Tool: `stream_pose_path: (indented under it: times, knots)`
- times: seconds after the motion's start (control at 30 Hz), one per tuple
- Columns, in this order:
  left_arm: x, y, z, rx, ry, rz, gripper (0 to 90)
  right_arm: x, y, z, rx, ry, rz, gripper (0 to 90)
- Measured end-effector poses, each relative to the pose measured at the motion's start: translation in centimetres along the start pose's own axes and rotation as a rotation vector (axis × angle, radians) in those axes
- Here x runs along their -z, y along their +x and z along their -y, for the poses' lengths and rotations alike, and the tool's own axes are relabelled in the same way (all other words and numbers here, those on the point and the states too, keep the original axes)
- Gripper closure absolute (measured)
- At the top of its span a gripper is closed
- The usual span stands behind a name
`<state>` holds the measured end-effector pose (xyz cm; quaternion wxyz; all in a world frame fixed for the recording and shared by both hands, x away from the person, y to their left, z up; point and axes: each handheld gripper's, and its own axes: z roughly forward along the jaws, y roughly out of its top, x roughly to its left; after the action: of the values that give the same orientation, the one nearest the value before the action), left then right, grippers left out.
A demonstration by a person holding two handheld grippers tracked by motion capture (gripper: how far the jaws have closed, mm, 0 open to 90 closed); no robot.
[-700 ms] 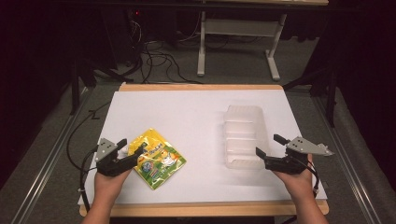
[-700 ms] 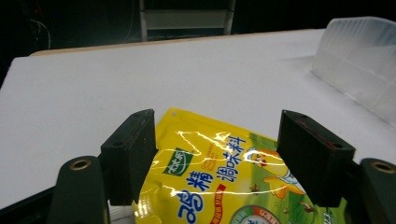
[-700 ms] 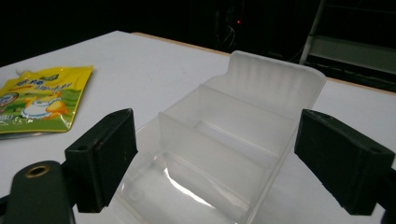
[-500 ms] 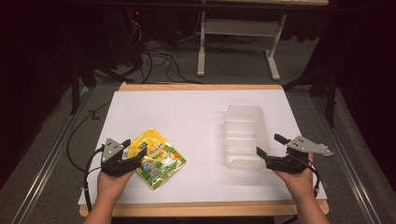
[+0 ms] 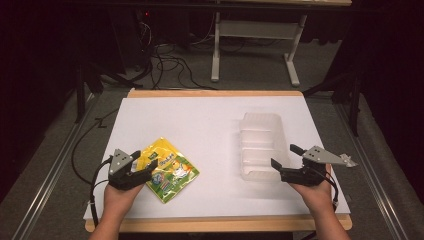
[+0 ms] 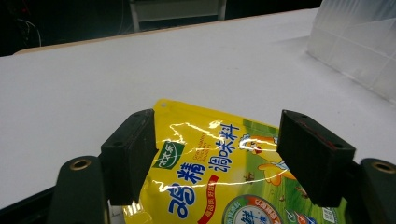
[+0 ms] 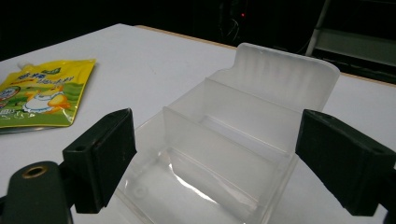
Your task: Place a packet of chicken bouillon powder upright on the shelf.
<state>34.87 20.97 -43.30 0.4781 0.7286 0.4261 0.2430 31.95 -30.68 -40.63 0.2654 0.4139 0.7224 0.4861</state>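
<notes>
The left gripper (image 5: pixel 141 168) has drawn back toward the person and stands released, jaws spread, the yellow seasoning pouch (image 5: pixel 167 169) lying flat between and just ahead of its fingers (image 6: pixel 128 158), its near edge under them, not pinched. That looks like lining up for a grasp. The right gripper (image 5: pixel 286 162) has hardly moved: jaws wide apart, straddling the near end of the clear divided tray (image 5: pixel 261 145), pads off its walls.

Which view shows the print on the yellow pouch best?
The left gripper view: the yellow pouch lies close, its lettering readable. The high view shows it small but whole; the right gripper view shows it far off.
</notes>
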Motion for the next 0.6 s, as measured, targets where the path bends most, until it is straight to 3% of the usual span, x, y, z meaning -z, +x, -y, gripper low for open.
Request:
stream_pose_path:
  times: [0.17,0.27,0.4,0.5,0.53,0.6]
  knots:
    - [-0.1,0.5,0.1,0.022,0.005,0.000,28.5,-0.1,0.7,-0.6,-0.003,-0.007,-0.015,12.6]
    - [-0.1,1.2,0.2,0.045,0.009,-0.009,28.5,-0.4,1.5,-2.0,-0.007,-0.014,-0.020,13.1]
    - [-0.3,1.8,0.3,0.052,0.018,-0.014,27.4,-1.4,1.9,-3.1,-0.002,0.024,-0.014,14.1]
    - [-0.3,2.3,0.5,0.055,0.022,-0.014,27.5,-1.6,1.9,-3.0,-0.009,0.023,-0.008,14.6]
    - [-0.1,2.7,0.6,0.056,0.029,-0.036,28.1,-1.5,2.1,-2.4,-0.010,-0.003,-0.001,15.8]
    - [0.0,3.3,0.7,0.067,0.030,-0.053,28.1,-1.8,2.4,-1.9,0.026,0.037,-0.005,15.3]
